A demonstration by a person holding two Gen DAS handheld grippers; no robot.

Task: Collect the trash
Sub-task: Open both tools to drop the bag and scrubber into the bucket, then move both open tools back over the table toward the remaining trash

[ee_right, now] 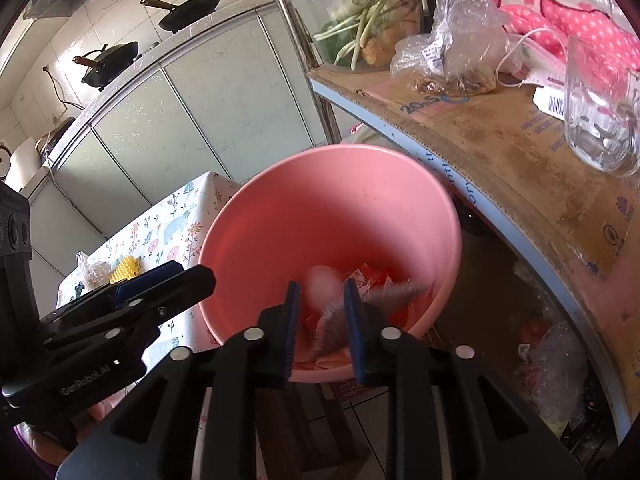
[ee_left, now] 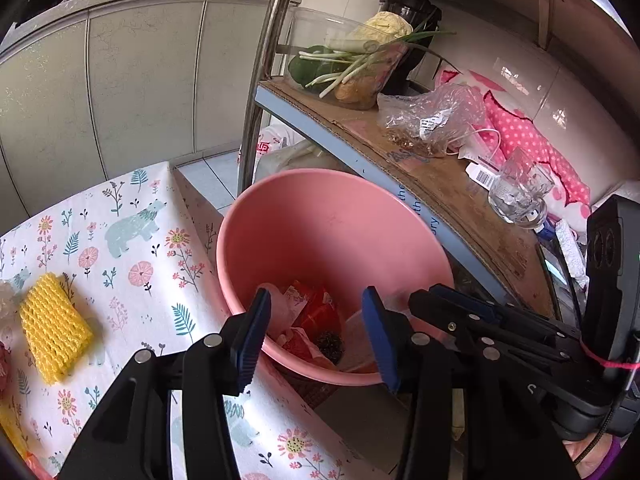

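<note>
A pink plastic bucket (ee_left: 332,224) stands beside the table and holds red wrappers (ee_left: 320,312), white paper and a dark scrap. My left gripper (ee_left: 316,340) is open and empty over its near rim. My right gripper (ee_right: 322,332) is open over the bucket (ee_right: 328,216); a blurred grey and pale scrap (ee_right: 340,312) is between and just beyond its fingers, apparently falling. The right gripper also shows in the left wrist view (ee_left: 460,304). A yellow foam fruit net (ee_left: 52,328) lies on the floral tablecloth (ee_left: 132,248); it also shows in the right wrist view (ee_right: 125,268).
A cardboard-covered shelf (ee_left: 460,184) on a metal pole (ee_left: 264,68) stands right of the bucket, with a vegetable container (ee_left: 348,60), a plastic bag (ee_left: 436,120) and a glass mug (ee_left: 520,196). Crumpled plastic (ee_right: 90,270) lies near the net. Grey cabinets (ee_left: 140,80) stand behind.
</note>
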